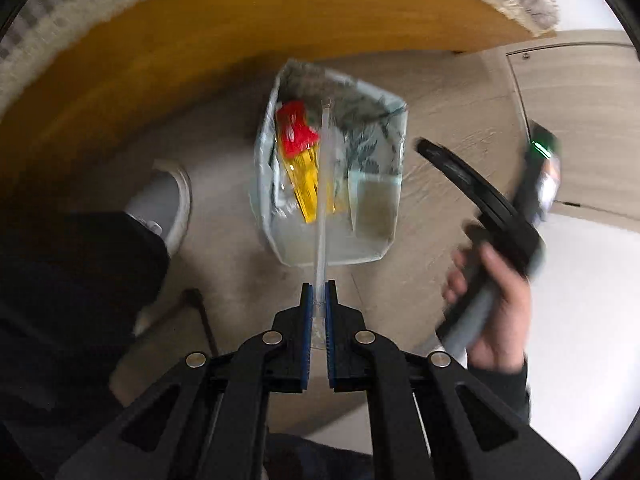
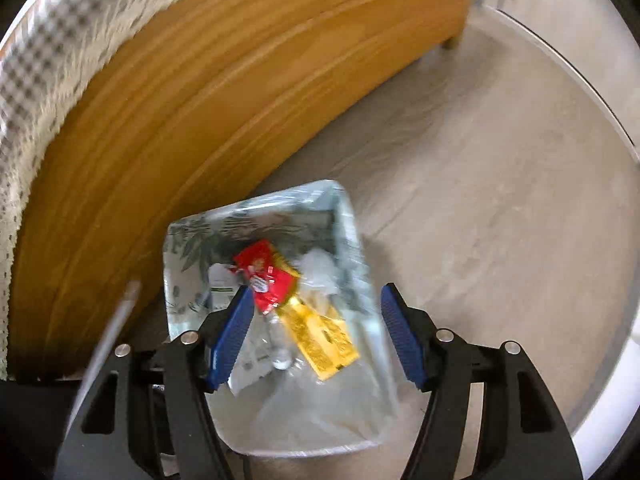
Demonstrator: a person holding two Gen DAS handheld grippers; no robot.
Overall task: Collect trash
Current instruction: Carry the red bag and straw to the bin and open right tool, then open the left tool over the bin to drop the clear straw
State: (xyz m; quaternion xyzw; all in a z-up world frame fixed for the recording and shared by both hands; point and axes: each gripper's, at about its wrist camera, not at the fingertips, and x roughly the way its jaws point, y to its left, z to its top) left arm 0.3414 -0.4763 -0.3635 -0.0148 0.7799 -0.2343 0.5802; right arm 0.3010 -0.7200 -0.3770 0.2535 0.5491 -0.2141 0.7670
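A pale trash bin (image 1: 376, 256) with a leaf pattern stands on the floor beside a wooden bed frame. It holds a red wrapper (image 1: 296, 130), a yellow wrapper (image 1: 308, 180) and clear plastic. My left gripper (image 1: 319, 294) is shut on a clear plastic straw (image 1: 323, 184) that points out over the bin. In the right wrist view my right gripper (image 2: 316, 320) is open and empty, right above the bin (image 2: 356, 232), over the red wrapper (image 2: 266, 278) and yellow wrapper (image 2: 324, 340). The straw (image 2: 114, 324) shows blurred at the left.
The wooden bed frame (image 1: 180, 52) with a patterned blanket (image 1: 516, 0) runs behind the bin. A person's shoe (image 1: 168, 204) and dark trouser leg are at the left. The hand with the right gripper's handle (image 1: 492, 292) is at the right. Wood-look floor (image 2: 500, 200) surrounds the bin.
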